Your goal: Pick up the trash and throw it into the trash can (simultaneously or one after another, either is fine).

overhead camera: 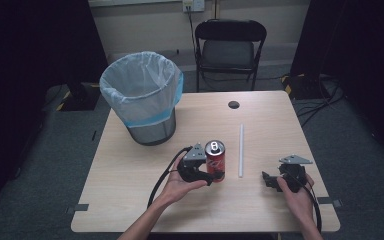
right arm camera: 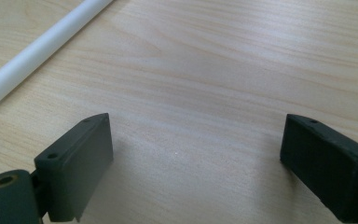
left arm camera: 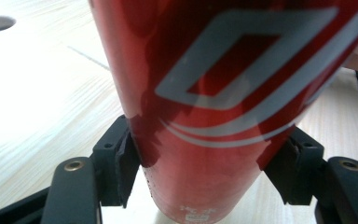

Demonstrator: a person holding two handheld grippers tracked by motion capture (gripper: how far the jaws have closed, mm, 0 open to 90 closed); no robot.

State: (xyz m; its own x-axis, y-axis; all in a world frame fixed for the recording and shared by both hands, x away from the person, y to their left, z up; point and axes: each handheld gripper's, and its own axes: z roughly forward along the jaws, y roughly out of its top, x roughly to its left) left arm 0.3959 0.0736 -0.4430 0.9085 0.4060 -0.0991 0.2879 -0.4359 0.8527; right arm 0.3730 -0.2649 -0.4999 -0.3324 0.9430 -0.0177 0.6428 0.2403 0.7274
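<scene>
Worktop (overhead camera: 130, 190): we see a pale, matt wood-grain rectangle with rounded corners; a small dark round hole (overhead camera: 234, 104) sits near its far edge.
Can (overhead camera: 215, 161): a glossy red metal cylinder with a silver top stands upright near the middle of the worktop, somewhat toward the near edge; in the left gripper view (left arm camera: 223, 93) its smooth wall carries a grey diamond outline and curved stripes.
Left tongs (overhead camera: 206, 175): we find them clamped on the can low on its body, one black block-shaped jaw pressed to each side; a person's left hand (overhead camera: 180, 184) holds them, and a black cable loops toward the near edge.
Right tongs (overhead camera: 269, 181): their jaws stand apart with bare wood between, near the worktop's near right corner, held in the right hand (overhead camera: 296, 195); in the right gripper view (right arm camera: 196, 158) the jaws are flat, matt black blocks.
White rod (overhead camera: 240, 150): a slim, straight, smooth cylinder lies flat between the can and the right tongs, running from far to near.
Bin (overhead camera: 142, 97): a dark mesh basket, round and tapering, lined with a thin translucent bag, stands at the far left corner.
Chair (overhead camera: 230, 47): a black folding chair stands on the floor beyond the far edge.
</scene>
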